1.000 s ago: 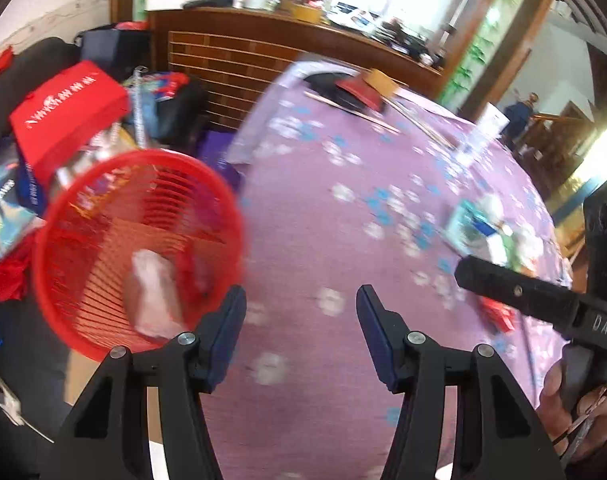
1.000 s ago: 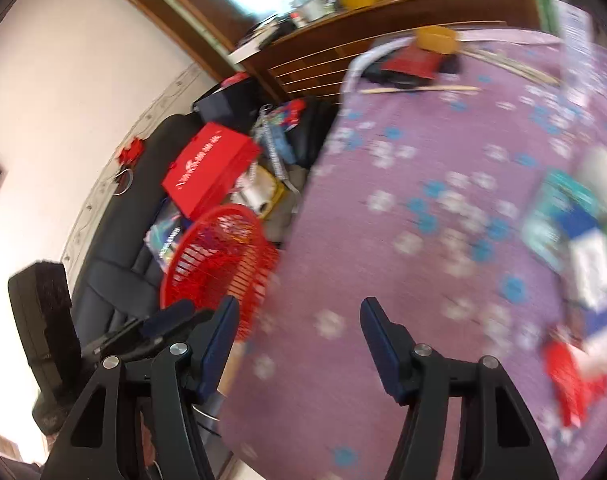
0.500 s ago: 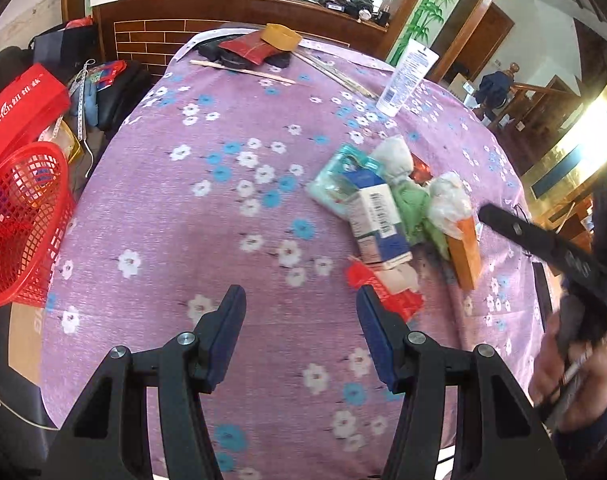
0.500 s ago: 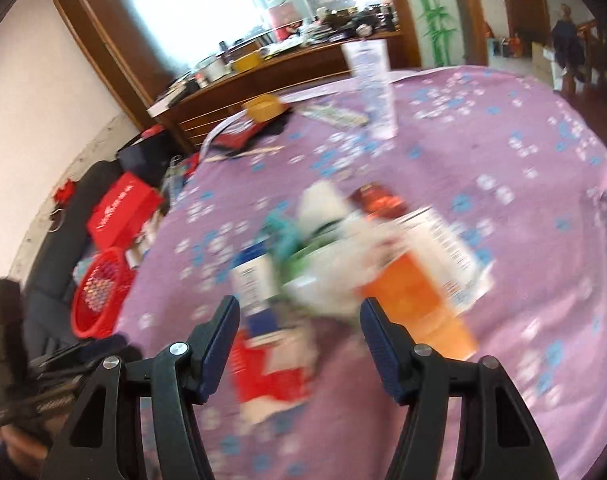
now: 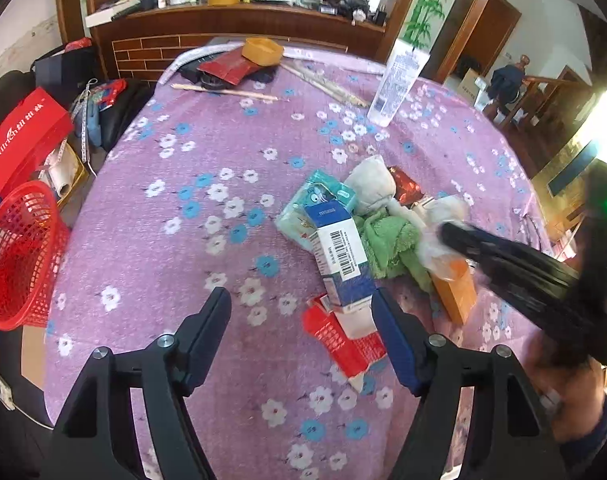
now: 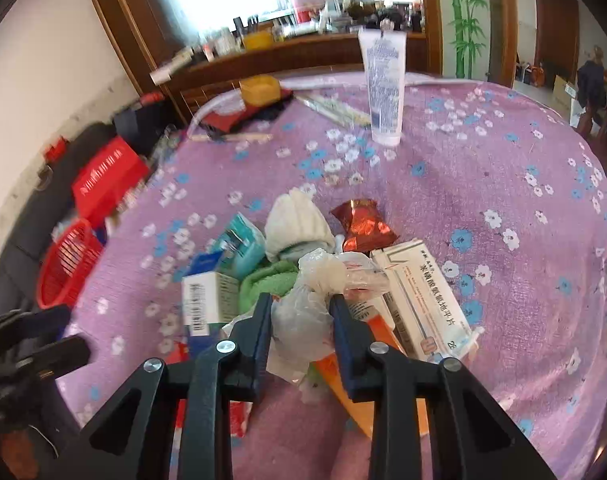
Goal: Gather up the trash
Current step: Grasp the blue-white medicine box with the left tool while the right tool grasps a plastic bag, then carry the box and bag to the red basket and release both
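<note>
A heap of trash lies on the purple flowered tablecloth (image 5: 207, 152): a blue-white box (image 5: 339, 252), a teal tissue pack (image 5: 319, 200), a green cloth (image 5: 387, 240), a red foil wrapper (image 6: 363, 224), a white medicine box (image 6: 423, 296) and an orange box (image 5: 455, 292). My right gripper (image 6: 299, 304) is closing, and its pads pinch a crumpled clear plastic bag (image 6: 303, 320) on top of the heap. My left gripper (image 5: 299, 304) is opening and hovers over a flattened red carton (image 5: 343, 344), touching nothing. A red mesh basket (image 5: 19, 256) stands off the table's left edge.
A tall white tube (image 6: 383, 88) stands upright beyond the heap. Sticks, a red packet and a yellow tape roll (image 5: 261, 50) lie at the table's far end. A red gift box (image 5: 23, 140) and bags crowd the dark sofa on the left.
Both grippers swung away from the red basket to the trash heap. The right jaws narrowed onto the clear plastic bag. The left jaws spread wider.
</note>
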`<state>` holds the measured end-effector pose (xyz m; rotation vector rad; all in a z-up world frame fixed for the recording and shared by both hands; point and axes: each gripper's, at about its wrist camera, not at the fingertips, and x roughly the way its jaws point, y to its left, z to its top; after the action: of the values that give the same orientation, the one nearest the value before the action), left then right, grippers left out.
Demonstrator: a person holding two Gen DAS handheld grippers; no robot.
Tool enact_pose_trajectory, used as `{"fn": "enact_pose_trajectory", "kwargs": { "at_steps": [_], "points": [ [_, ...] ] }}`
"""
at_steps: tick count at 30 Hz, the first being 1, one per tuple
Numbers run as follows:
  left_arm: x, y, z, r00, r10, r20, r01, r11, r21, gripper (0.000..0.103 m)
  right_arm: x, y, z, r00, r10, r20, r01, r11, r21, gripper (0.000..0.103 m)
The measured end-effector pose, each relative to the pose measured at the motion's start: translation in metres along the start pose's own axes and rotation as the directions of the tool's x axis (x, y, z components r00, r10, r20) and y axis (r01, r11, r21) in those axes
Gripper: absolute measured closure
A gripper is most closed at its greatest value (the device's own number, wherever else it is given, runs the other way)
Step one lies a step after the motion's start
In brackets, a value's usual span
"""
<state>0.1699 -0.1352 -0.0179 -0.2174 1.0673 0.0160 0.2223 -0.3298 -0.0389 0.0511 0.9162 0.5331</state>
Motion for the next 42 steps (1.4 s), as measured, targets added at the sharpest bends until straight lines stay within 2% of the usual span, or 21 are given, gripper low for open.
{"fn": "enact_pose_trajectory", "kwargs": {
  "at_steps": [5,10,11,12,13,14,16,24,28,31,34,42],
  "points": [
    [0.035,-0.02,0.016,0.999,0.008,-0.047,-0.008,1.0,0.012,0.032,-0.046,-0.006,-0.009,0.994,0.029,0.102,-0.031,0.999,0.021,0.072],
    [0.07,-0.027,0.024,0.996,0.02,-0.091,-0.02,1.0,0.002,0.032,-0.066,-0.014,-0.017,0.992,0.037,0.12,-0.043,0.998,0.046,0.072],
    [0.077,-0.028,0.025,0.995,0.022,-0.097,-0.021,1.0,0.009,0.035,-0.067,-0.016,-0.019,0.992,0.038,0.117,-0.045,0.998,0.05,0.072],
    [0.085,-0.029,0.026,0.994,0.029,-0.107,-0.028,0.999,0.018,0.045,-0.068,-0.019,-0.021,0.993,0.038,0.116,-0.045,0.998,0.054,0.072],
    [0.092,-0.03,0.025,0.992,0.029,-0.12,-0.026,0.999,0.025,0.05,-0.07,-0.02,-0.022,0.993,0.036,0.116,-0.043,0.997,0.059,0.072],
    [0.099,-0.031,0.025,0.991,0.019,-0.135,-0.015,0.999,0.032,0.06,-0.071,-0.022,-0.024,0.993,0.036,0.115,-0.044,0.997,0.064,0.072],
    [0.105,-0.03,0.022,0.989,0.037,-0.141,-0.032,0.999,0.036,0.064,-0.072,-0.024,-0.028,0.993,0.038,0.111,-0.046,0.997,0.069,0.072],
    [0.059,-0.019,0.014,0.998,-0.04,-0.041,0.041,0.999,0.016,0.066,-0.071,-0.012,-0.031,0.993,0.044,0.108,-0.05,0.997,0.056,0.072],
    [0.03,-0.01,0.009,0.998,-0.066,0.01,0.065,0.998,0.022,0.066,-0.065,0.007,-0.029,0.993,0.053,0.109,-0.058,0.998,0.036,0.072],
    [0.013,0.001,0.005,0.993,-0.115,0.026,0.114,0.993,0.025,0.066,-0.058,0.023,-0.028,0.992,0.065,0.106,-0.069,0.997,0.031,0.072],
    [-0.003,0.015,0.001,0.992,-0.111,0.058,0.109,0.993,0.032,0.066,-0.053,0.041,-0.026,0.992,0.071,0.103,-0.074,0.997,0.019,0.072],
    [-0.034,0.067,-0.016,0.995,-0.033,0.096,0.028,0.998,0.051,0.066,-0.031,0.094,-0.032,0.994,0.098,0.057,-0.098,0.995,0.004,0.072]
  ]
}}
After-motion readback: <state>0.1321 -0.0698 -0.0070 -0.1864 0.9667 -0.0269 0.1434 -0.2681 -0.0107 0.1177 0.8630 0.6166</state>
